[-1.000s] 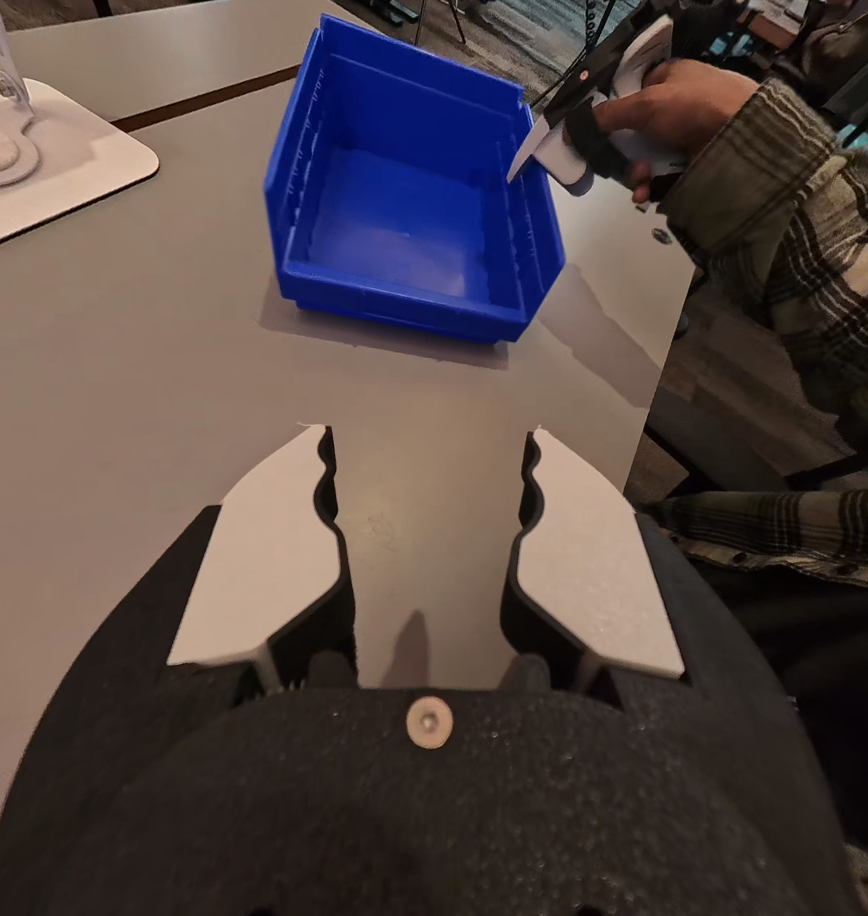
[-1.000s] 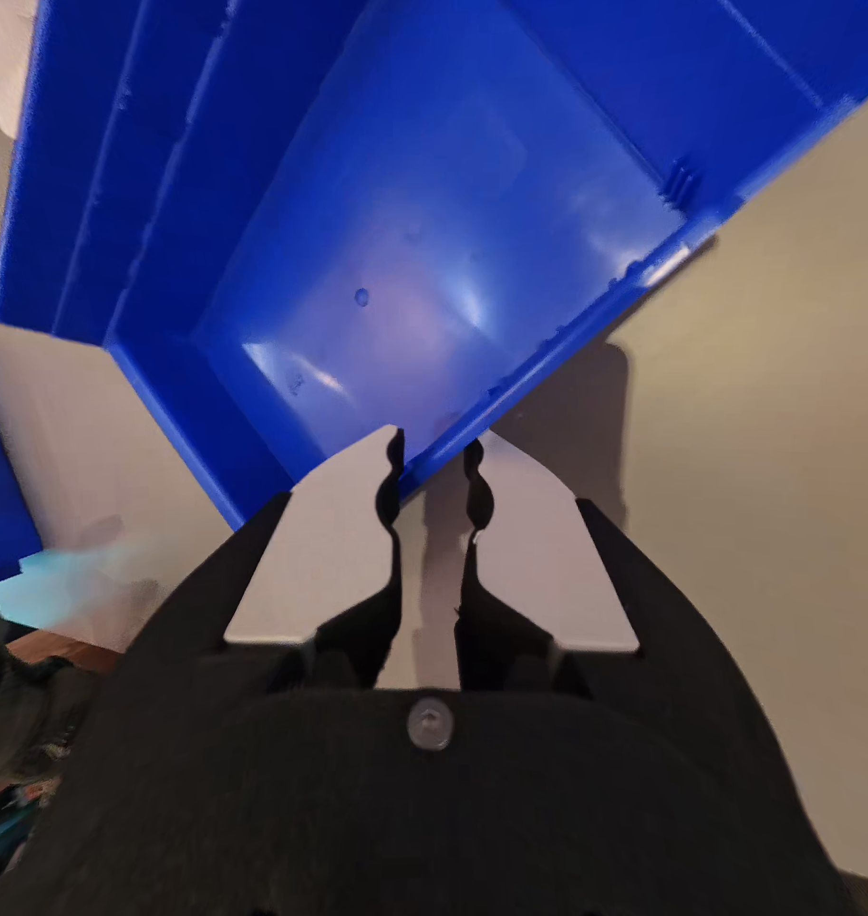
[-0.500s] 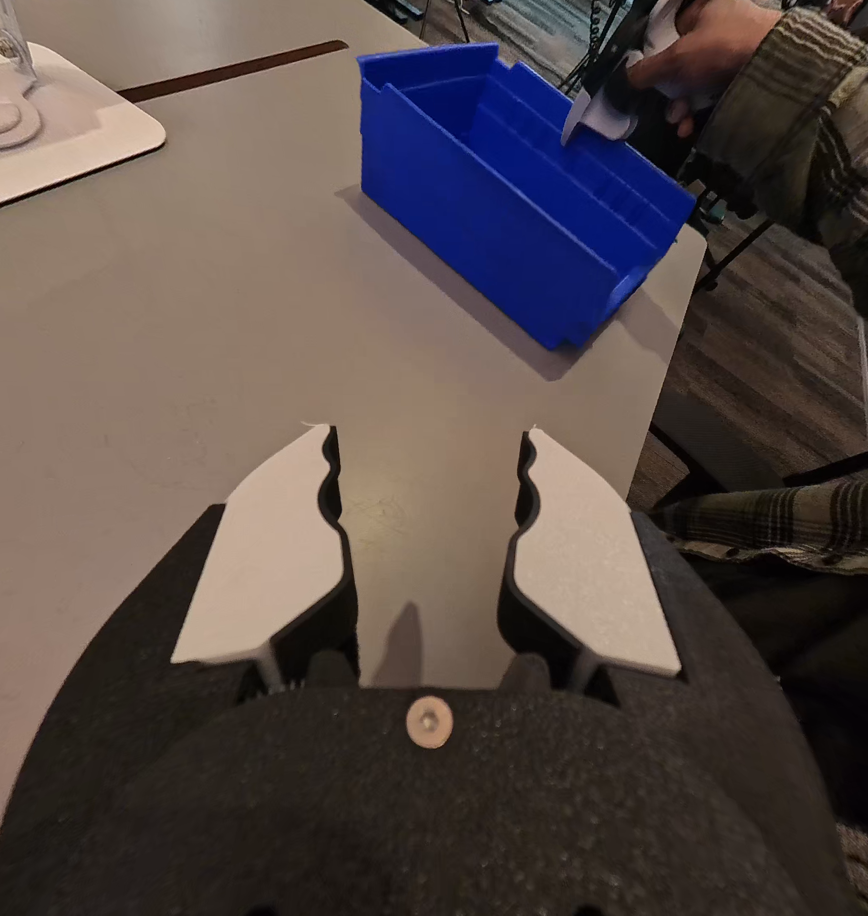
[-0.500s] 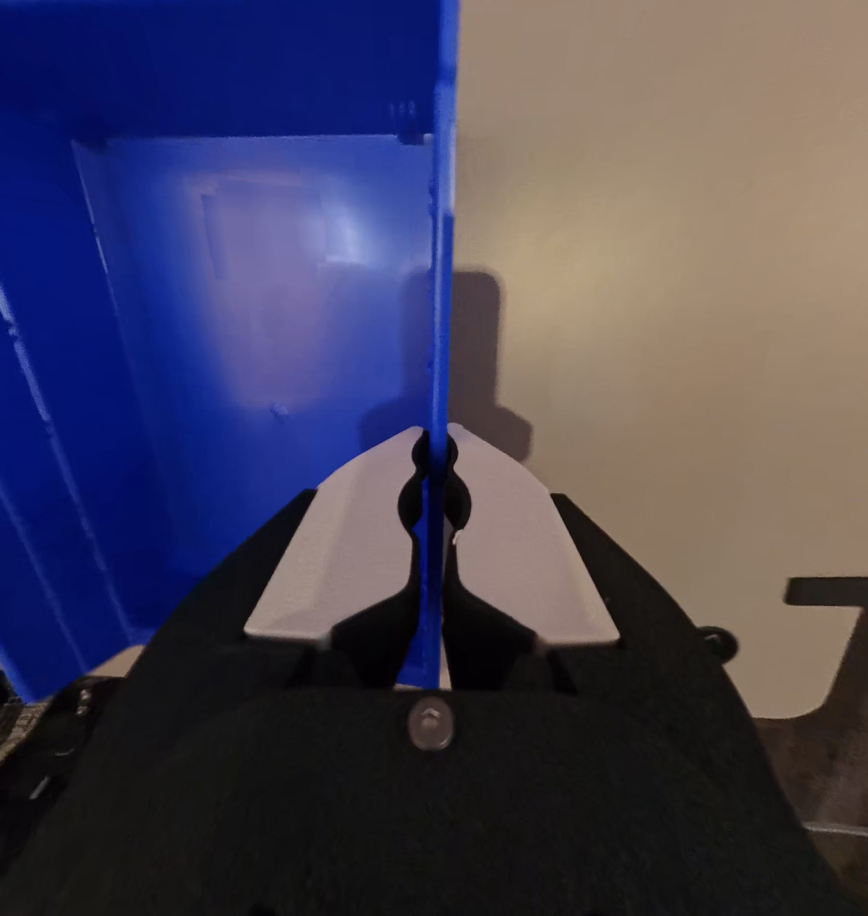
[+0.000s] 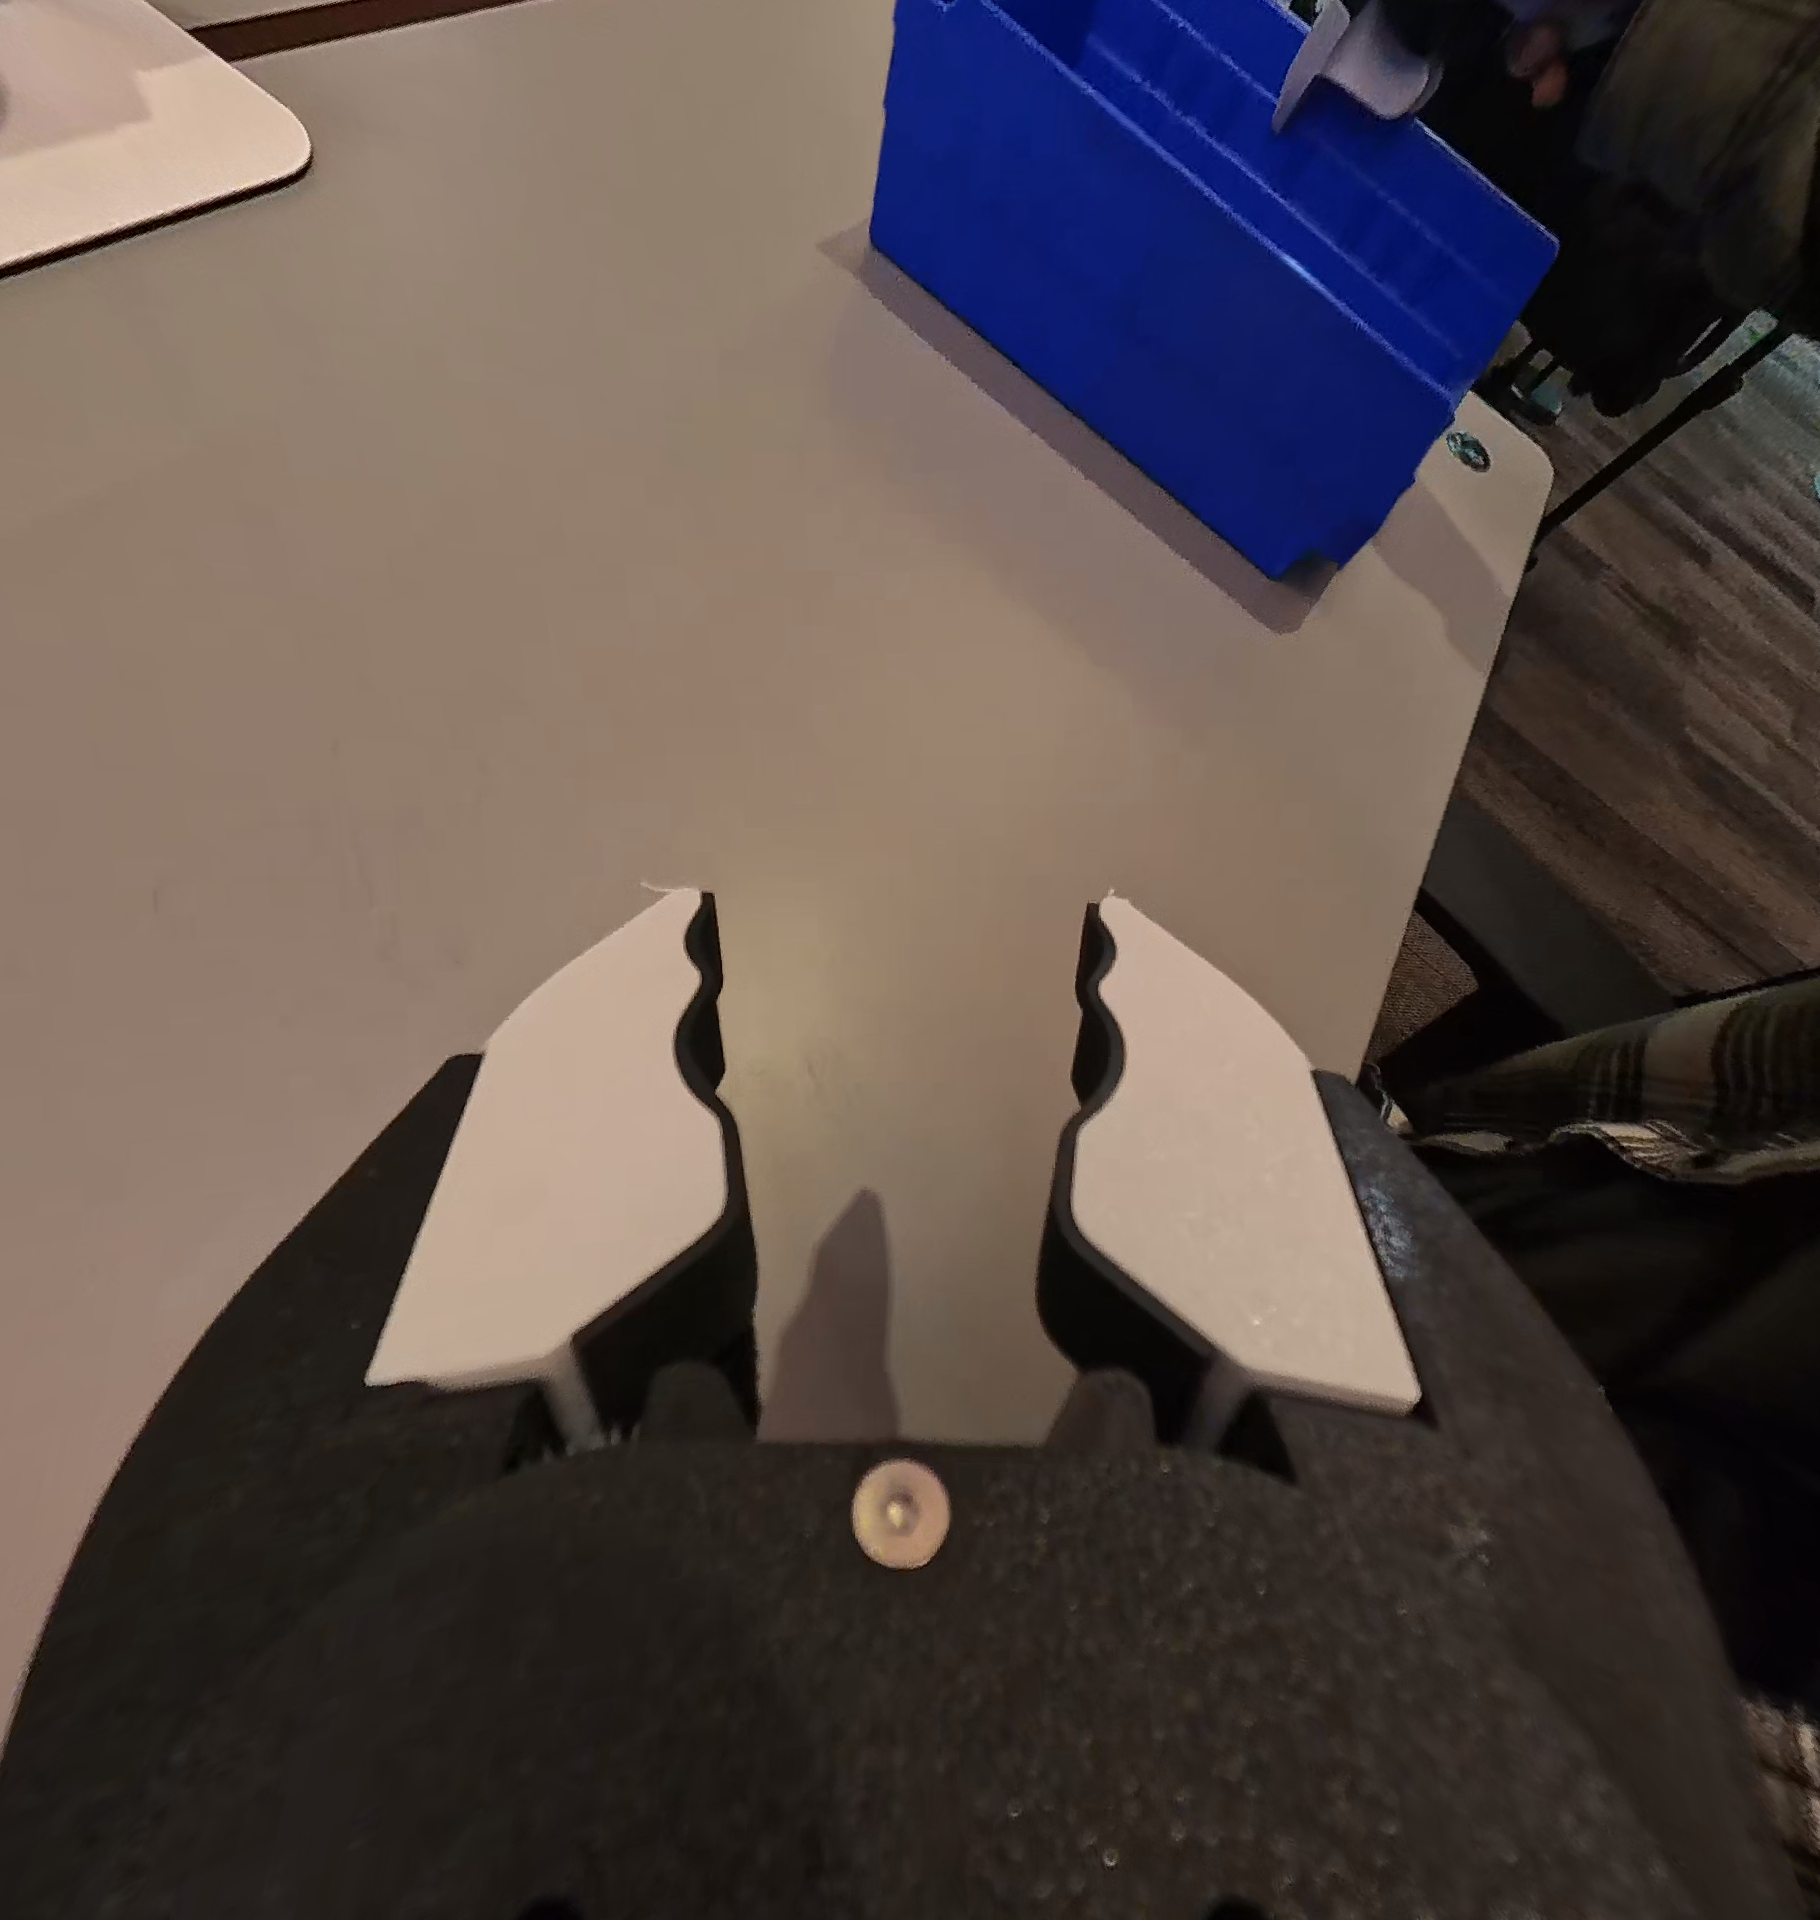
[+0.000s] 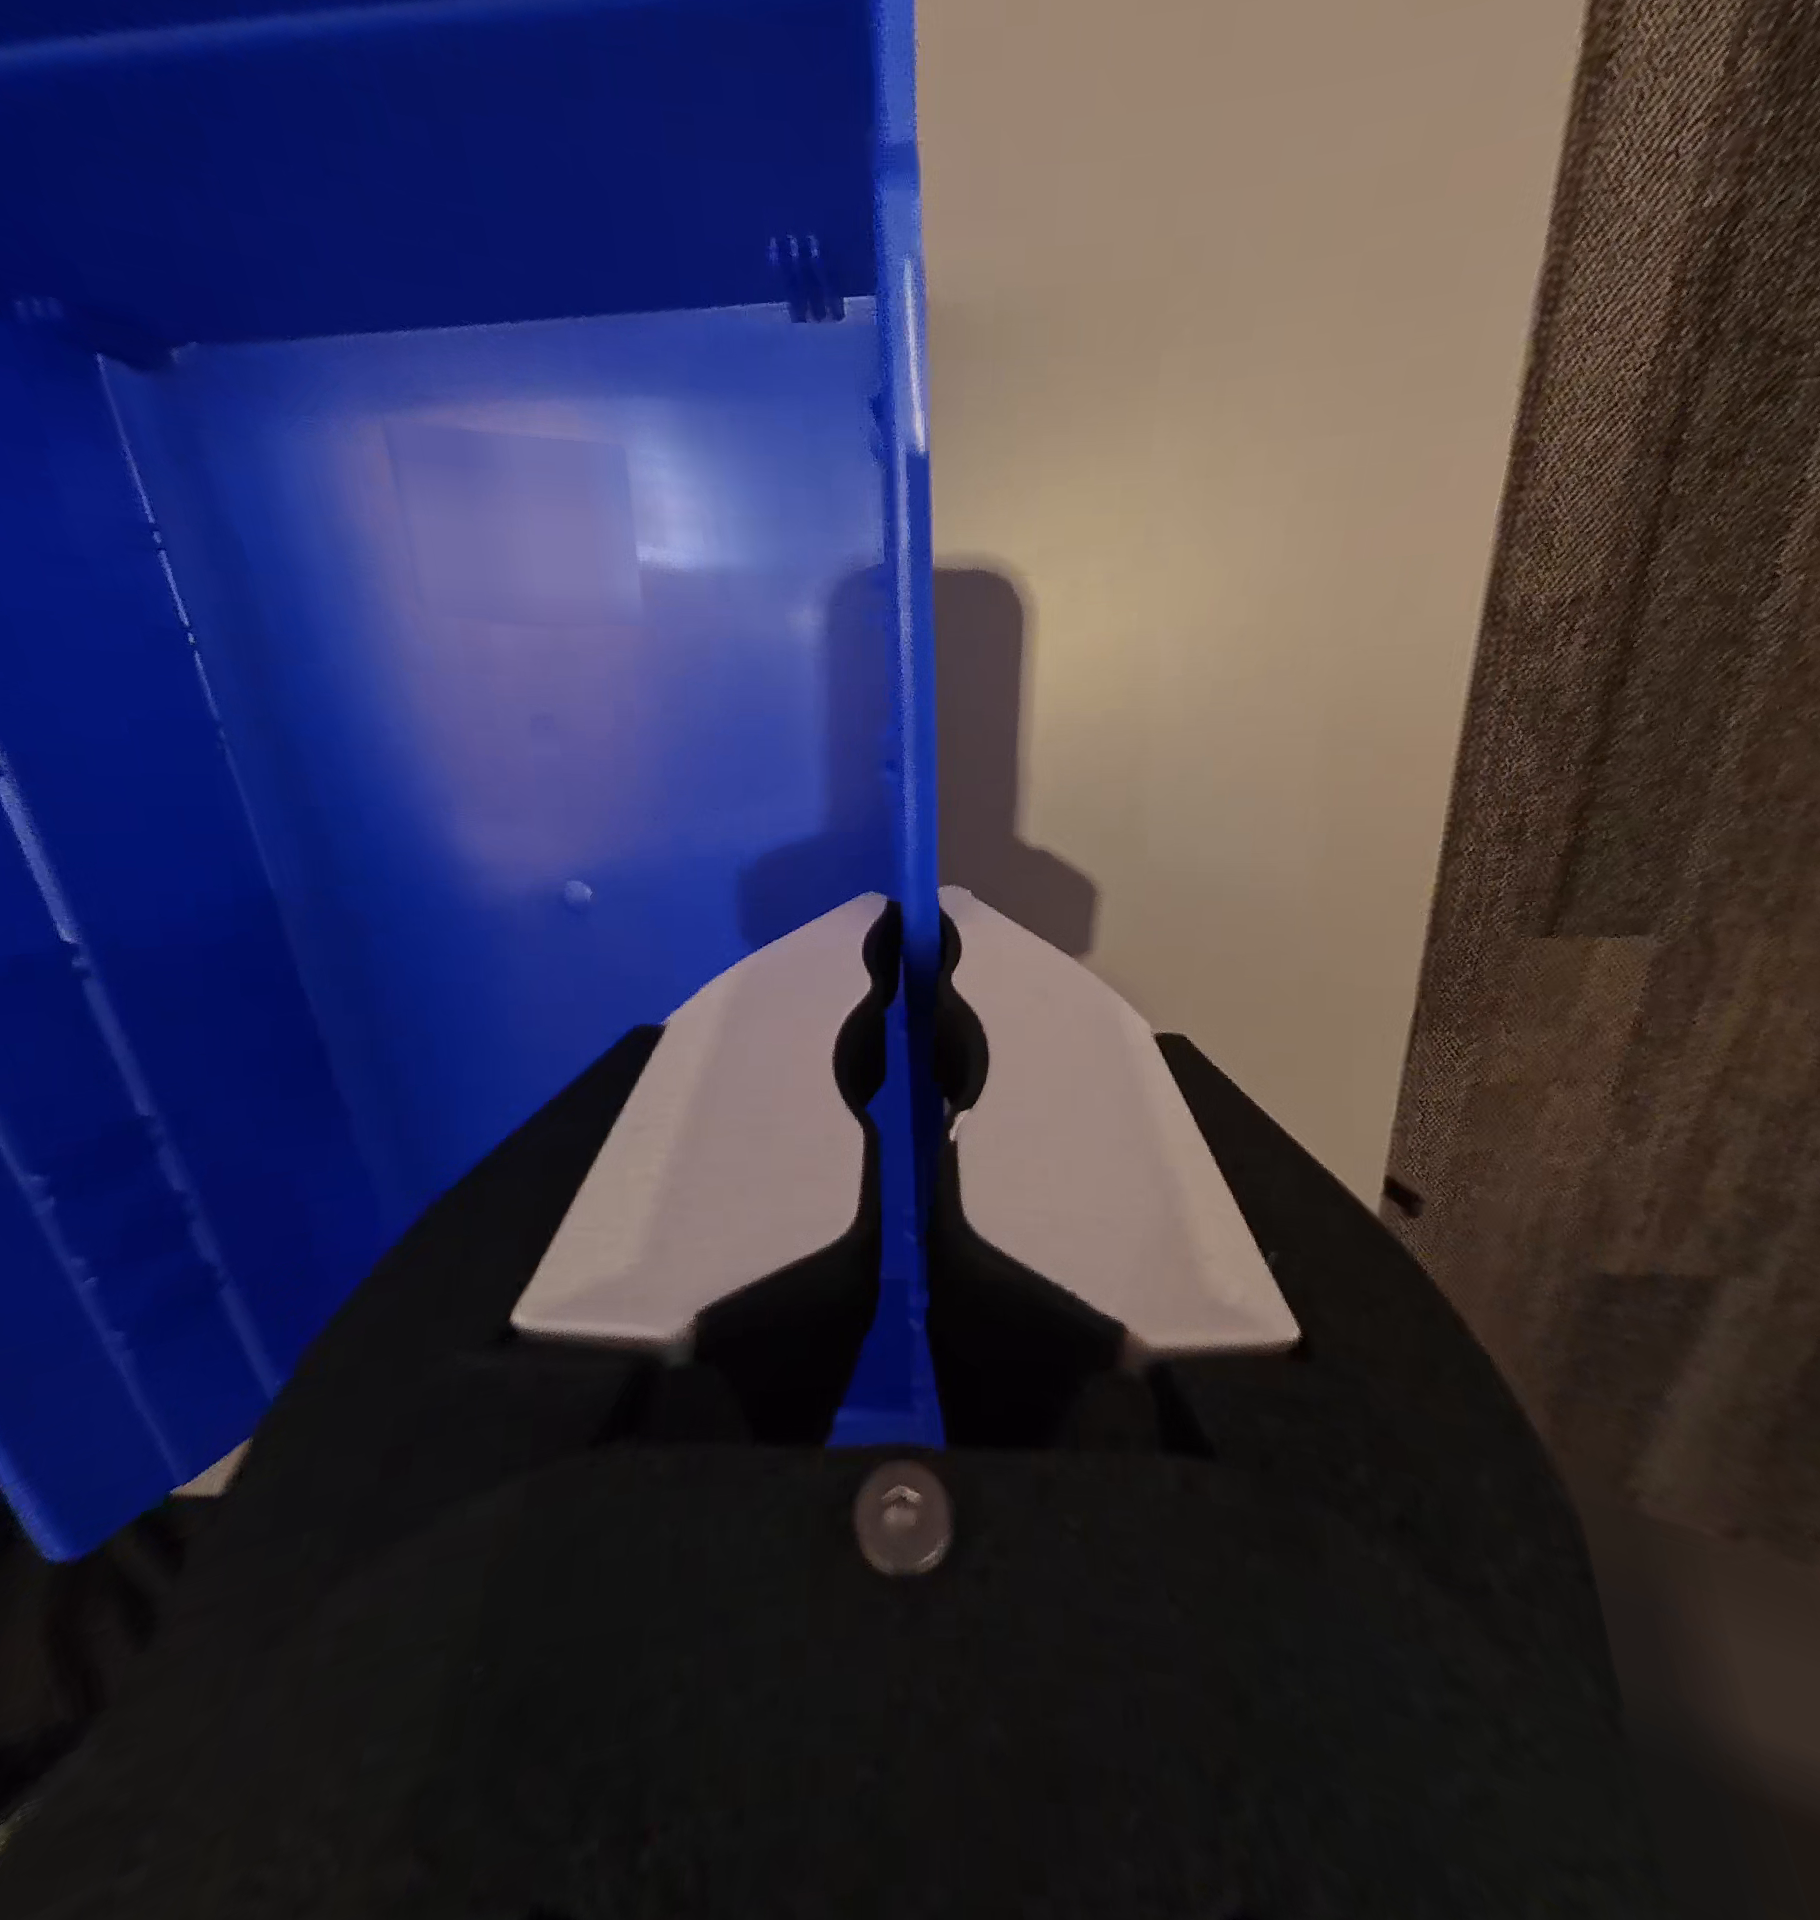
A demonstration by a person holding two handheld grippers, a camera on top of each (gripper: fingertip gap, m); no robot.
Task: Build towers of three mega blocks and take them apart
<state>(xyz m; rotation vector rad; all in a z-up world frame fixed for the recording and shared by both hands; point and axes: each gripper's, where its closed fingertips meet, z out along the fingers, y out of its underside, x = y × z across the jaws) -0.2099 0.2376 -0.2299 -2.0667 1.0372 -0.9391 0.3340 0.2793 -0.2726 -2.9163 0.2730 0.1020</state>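
An empty blue plastic bin [image 5: 1176, 249] stands on the grey table [image 5: 470, 623] at the far right corner. My right gripper [image 6: 916, 904] is shut on the bin's side wall [image 6: 911, 623], which runs upright between its fingers. It also shows at the bin's far rim in the left wrist view [image 5: 1342, 62]. The bin's inside [image 6: 470, 675] holds nothing. My left gripper [image 5: 901, 909] is open and empty, low over the bare table nearer to me. No mega blocks are in view.
A white rounded pad [image 5: 106, 156] lies at the table's far left. The table's right edge [image 5: 1446, 831] drops to a wood-look floor [image 5: 1664, 623]. A plaid sleeve [image 5: 1664, 1081] is at the right. Grey fabric [image 6: 1664, 727] hangs right of the bin. My hands' fingertips stand some 55 cm from each other.
My right gripper closed on the bin's side wall and turned and dragged the bin toward the table's far right corner. My left gripper stayed open and barely moved.
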